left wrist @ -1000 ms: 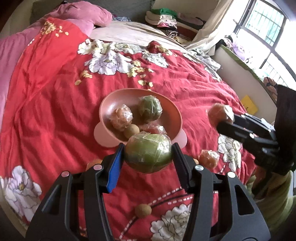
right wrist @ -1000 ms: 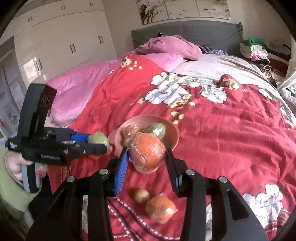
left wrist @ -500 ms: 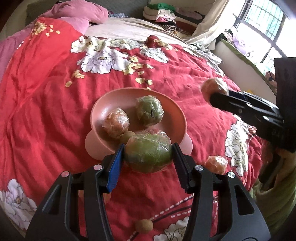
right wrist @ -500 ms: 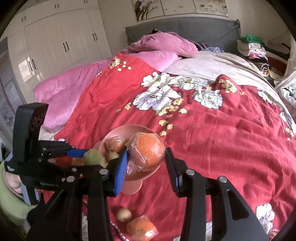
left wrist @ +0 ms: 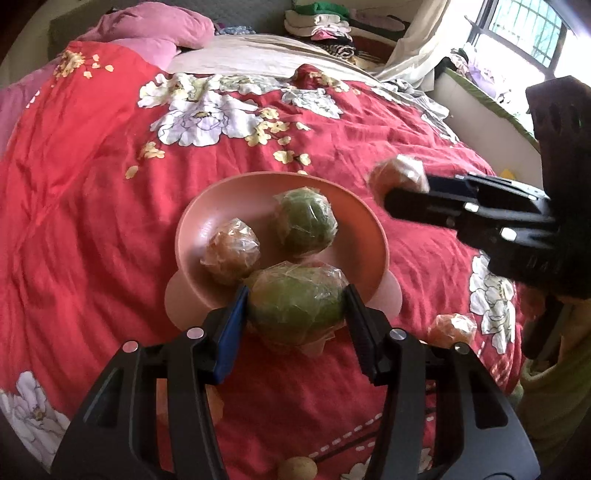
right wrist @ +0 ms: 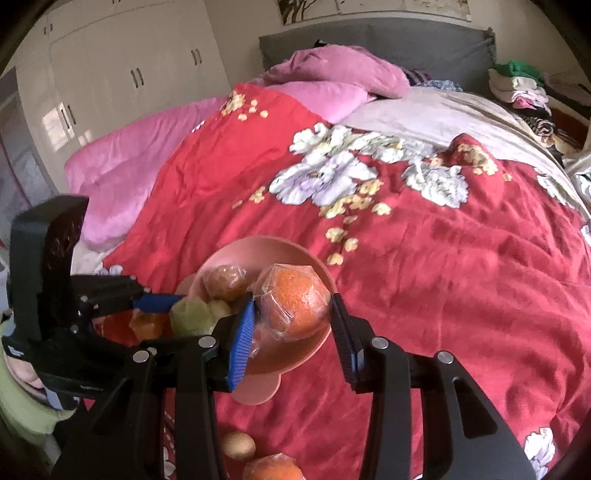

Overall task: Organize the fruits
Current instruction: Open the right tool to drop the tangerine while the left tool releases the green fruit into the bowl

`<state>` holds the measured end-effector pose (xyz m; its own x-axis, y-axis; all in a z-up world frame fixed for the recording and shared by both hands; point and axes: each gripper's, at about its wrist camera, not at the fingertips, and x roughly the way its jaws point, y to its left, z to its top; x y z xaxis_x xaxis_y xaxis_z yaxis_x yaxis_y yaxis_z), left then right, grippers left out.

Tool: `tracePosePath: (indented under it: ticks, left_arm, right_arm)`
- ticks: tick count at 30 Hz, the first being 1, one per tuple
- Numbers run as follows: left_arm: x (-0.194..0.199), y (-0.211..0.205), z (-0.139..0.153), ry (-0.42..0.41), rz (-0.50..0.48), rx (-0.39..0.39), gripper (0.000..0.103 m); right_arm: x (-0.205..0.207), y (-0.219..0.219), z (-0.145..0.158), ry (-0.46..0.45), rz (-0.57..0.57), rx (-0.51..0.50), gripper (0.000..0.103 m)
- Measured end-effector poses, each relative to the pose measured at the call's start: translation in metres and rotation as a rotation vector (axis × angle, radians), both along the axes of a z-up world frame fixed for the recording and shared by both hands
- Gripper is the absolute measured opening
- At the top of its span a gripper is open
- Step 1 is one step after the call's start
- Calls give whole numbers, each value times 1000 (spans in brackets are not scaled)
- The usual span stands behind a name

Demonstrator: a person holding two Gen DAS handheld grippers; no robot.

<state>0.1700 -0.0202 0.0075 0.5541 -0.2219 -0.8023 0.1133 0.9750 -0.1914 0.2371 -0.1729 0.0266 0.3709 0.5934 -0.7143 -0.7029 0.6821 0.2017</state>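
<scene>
A pink bowl (left wrist: 192,236) sits on the red floral bedspread and holds a wrapped orange (left wrist: 229,252) and a wrapped green fruit (left wrist: 306,220). My left gripper (left wrist: 295,310) is shut on a wrapped green fruit (left wrist: 295,300) at the bowl's near rim. My right gripper (right wrist: 293,315) is shut on a wrapped orange (right wrist: 295,301) over the bowl (right wrist: 314,266). The right gripper (left wrist: 402,184) shows to the bowl's right in the left wrist view. The left gripper (right wrist: 177,314) shows at the left in the right wrist view.
On the bedspread lie a wrapped orange (left wrist: 451,329) and a small brown fruit (left wrist: 297,468) near the front edge; both show in the right wrist view too, orange (right wrist: 271,468), brown fruit (right wrist: 238,446). Pink pillows (right wrist: 332,74) and folded clothes (left wrist: 321,22) lie at the far end.
Both grippers have moved in toward the bowl with their fruit. The left one's green fruit now reaches the near rim; the right one's orange hangs over the bowl.
</scene>
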Motion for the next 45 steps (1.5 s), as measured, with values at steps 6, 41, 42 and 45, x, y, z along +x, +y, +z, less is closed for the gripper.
tracePosePath:
  ticks: [6,41,42,45]
  left_arm:
    - [2,1,-1,-4,5,13,44]
    - [5,11,-5,-10,27,3,44]
    - [5,11,-5,-11,27,6,44]
    - [6,12,-5,-11,27,5,44]
  right_arm:
    - [-2,10,-12,11,26,-35,39]
    - [-1,23,-28,-22,44,-139,41]
    - [-1,23,-28,-21,43,-138,41]
    - [-1,23,-29,-21,43,-139,41]
